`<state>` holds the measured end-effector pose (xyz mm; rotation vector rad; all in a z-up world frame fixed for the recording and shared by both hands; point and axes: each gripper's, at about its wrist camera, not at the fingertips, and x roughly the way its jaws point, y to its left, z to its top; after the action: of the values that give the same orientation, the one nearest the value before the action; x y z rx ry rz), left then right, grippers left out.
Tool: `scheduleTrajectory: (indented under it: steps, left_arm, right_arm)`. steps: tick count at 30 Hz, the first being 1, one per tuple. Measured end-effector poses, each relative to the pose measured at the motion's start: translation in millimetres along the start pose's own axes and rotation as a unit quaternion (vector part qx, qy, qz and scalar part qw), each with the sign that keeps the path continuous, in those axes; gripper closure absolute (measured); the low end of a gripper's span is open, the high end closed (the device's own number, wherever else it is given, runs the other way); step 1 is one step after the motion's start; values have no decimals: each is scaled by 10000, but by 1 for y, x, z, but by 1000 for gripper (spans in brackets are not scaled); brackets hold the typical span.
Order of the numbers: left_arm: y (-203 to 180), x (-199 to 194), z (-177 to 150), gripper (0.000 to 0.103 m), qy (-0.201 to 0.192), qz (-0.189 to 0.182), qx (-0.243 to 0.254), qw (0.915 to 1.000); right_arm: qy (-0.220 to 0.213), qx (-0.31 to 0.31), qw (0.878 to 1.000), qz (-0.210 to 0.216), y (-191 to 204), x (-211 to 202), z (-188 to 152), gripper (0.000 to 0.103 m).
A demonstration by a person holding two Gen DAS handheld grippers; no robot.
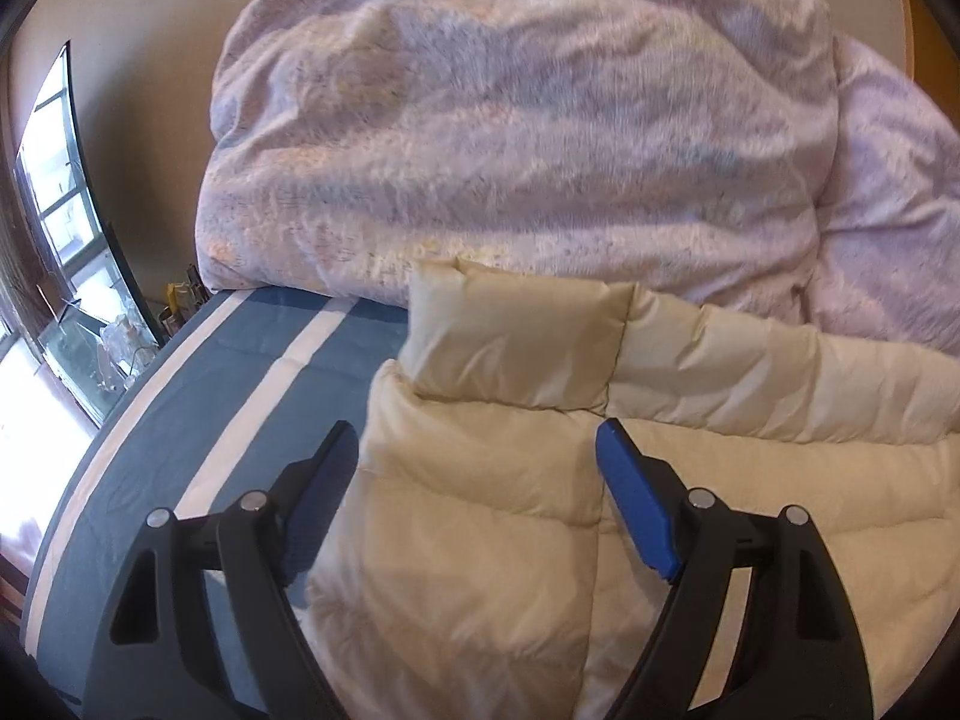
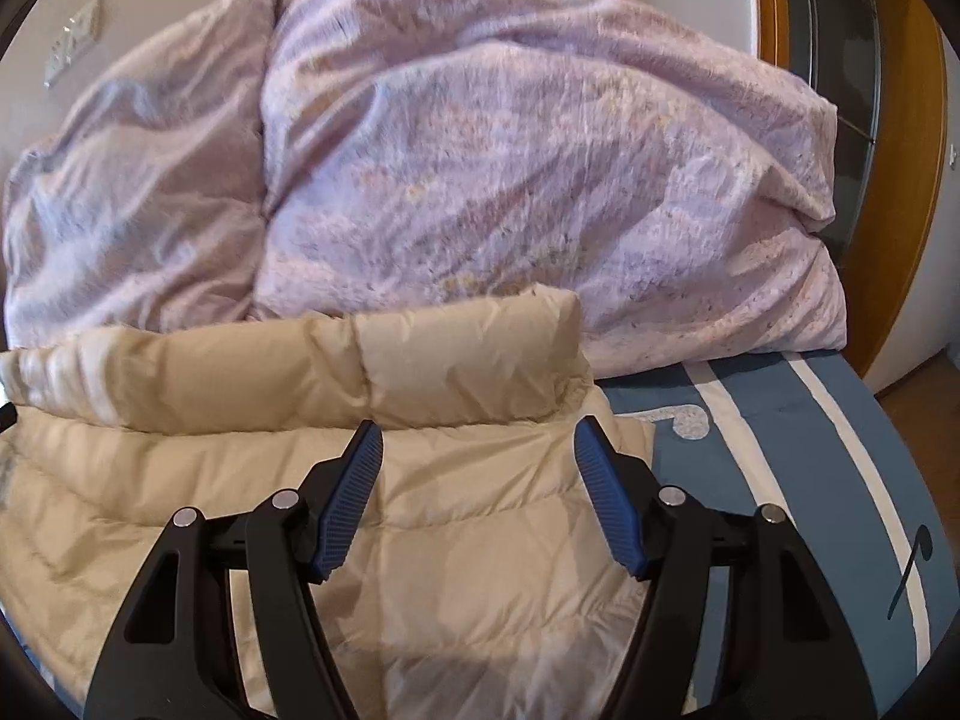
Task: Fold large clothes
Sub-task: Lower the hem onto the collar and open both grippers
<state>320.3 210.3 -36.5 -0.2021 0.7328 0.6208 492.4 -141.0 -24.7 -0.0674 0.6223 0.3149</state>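
We hover both grippers, left (image 1: 477, 450) and right (image 2: 478, 444), fingers spread wide and holding nothing, over the cream puffer jacket (image 1: 480, 540) lying flat on the bed (image 1: 252, 372) below the heaped duvet (image 1: 510, 132), apparently lining up its collar corners for folding.

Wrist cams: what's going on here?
A person holds tongs in each hand above a cream quilted puffer jacket lying on a blue-and-white striped bedsheet. Left tongs and right tongs are both open, gripping nothing, near the jacket's collar. A bunched lilac duvet sits behind. No fold is visible at the collar end.
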Motion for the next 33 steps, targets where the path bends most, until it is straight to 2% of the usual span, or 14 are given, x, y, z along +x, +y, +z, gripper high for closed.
scheduleTrajectory:
  steps: [5,10,20,33]
  left_arm:
    - [-7,24,0,22,120,244,58,9996]
    - [-9,41,0,21,161,352,55,9992]
    - [-3,66,0,12,404,211,-209,9987]
    - [-2,86,-1,6,686,83,-316,9971]
  right_arm:
    - [274,133,9994,-167,-6,26,-4,35]
    - [331,103,9991,-248,-5,38,-8,35]
    - [606,125,9976,-318,-5,57,-10,31]
    - [950,141,9945,-410,-10,76,-13,27]
